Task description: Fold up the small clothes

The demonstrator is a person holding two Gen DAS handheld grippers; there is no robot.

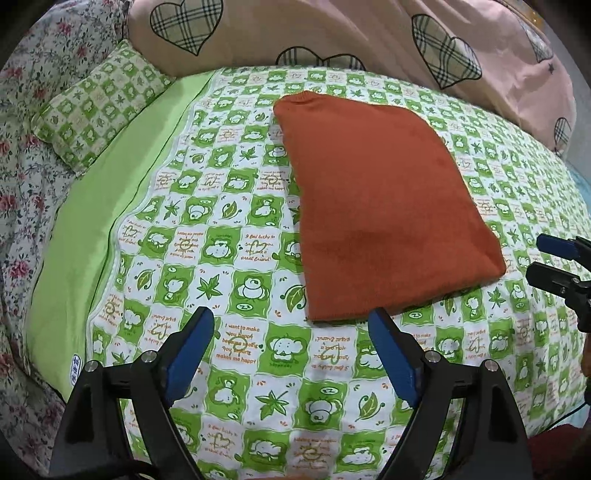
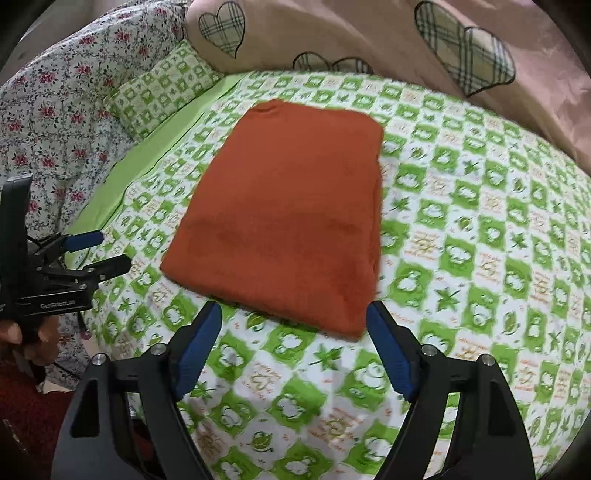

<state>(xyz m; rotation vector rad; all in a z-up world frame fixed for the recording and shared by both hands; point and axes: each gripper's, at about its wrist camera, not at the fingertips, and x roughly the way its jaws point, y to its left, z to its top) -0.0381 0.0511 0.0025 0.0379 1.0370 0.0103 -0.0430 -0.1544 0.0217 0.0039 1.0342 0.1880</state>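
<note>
Folded rust-orange garment flat mid-bedsheet, margins free. Left gripper, right gripper wide open, empty. Only right view shows hand.

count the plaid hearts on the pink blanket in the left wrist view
5: one at top left, a partly hidden pair just behind the green checked sheet, a large one at upper right, a small one at the right edge. More may lie outside the frame.
</note>
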